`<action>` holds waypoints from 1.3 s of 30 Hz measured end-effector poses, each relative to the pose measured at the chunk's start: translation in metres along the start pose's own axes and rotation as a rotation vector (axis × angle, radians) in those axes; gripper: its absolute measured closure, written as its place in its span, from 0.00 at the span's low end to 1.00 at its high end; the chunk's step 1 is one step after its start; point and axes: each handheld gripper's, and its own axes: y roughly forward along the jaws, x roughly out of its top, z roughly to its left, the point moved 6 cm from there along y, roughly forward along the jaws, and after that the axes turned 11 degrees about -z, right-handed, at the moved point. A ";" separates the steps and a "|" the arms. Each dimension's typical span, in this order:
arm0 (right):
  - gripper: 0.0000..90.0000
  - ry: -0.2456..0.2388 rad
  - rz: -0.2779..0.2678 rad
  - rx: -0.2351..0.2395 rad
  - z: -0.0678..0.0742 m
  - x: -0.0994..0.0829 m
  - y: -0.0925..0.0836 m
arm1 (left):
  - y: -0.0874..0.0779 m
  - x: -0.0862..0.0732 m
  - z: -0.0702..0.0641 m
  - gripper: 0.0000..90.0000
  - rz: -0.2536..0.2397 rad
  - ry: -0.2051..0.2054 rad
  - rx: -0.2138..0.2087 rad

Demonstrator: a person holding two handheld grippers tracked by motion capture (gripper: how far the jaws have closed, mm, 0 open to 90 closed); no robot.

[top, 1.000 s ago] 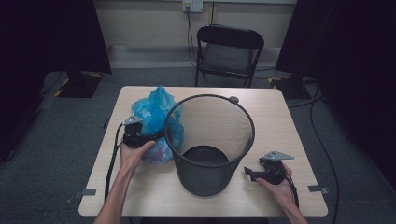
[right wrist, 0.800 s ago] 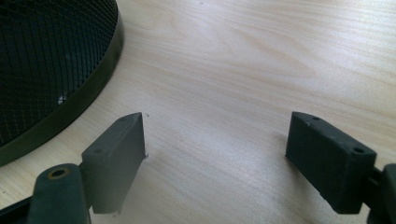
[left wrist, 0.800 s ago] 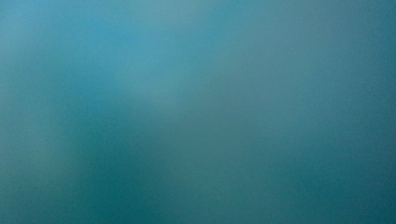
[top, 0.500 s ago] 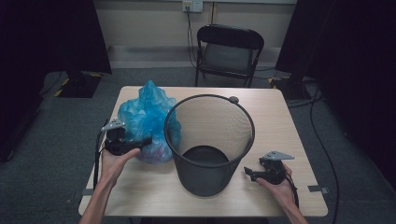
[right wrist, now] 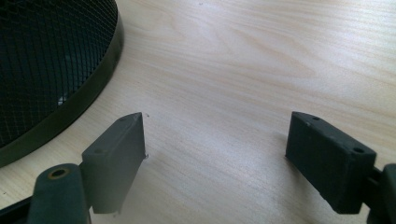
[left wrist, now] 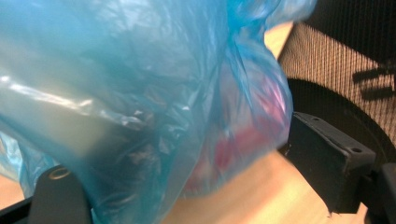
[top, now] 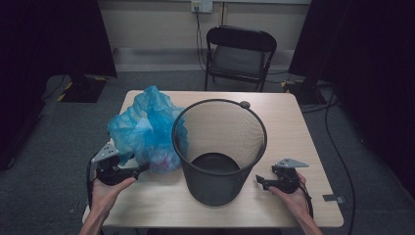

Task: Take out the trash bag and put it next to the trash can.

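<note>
While the left gripper [top: 139, 170] stands with jaws apart around the blue bag [top: 144, 128], thin film could tear or slip if pinched carelessly. Right gripper [top: 261, 180] rests spread, empty, on the table [top: 293, 127]. Count: one bag, one mesh bin [top: 219, 147], one chair [top: 238, 56] beyond.

Standing mid-worktop [top: 293, 127]: mesh wastebasket [top: 219, 147], upright. Touching its left side: plastic bag [top: 144, 128], slumped on the worktop. Near-left of the bag: left gripper [top: 142, 169], jaws pointing right at the bag's base. Near-right of the wastebasket, just beside its foot: right gripper [top: 258, 180], resting low on the worktop. Beyond the far edge, on the floor: folding chair [top: 238, 56], facing the worktop.
</note>
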 end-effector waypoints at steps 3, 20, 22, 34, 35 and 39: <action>0.21 0.000 -0.001 -0.001 0.000 0.000 0.000 | -0.006 -0.006 -0.003 0.22 0.006 0.012 0.013; 0.21 -0.002 0.001 -0.002 0.000 0.000 0.000 | 0.011 -0.062 -0.029 0.25 0.140 0.127 -0.088; 0.21 -0.002 0.001 -0.001 0.000 0.000 0.000 | 0.014 -0.067 -0.033 0.25 0.166 0.154 -0.095; 0.21 -0.012 0.002 -0.009 0.001 0.000 0.001 | 0.033 -0.086 -0.046 0.25 0.269 0.188 -0.056; 0.21 -0.011 0.002 -0.010 0.001 0.000 0.001 | 0.034 -0.086 -0.047 0.26 0.263 0.189 -0.054; 0.21 -0.015 0.003 -0.013 0.001 0.000 0.001 | 0.038 -0.087 -0.043 0.25 0.259 0.218 -0.012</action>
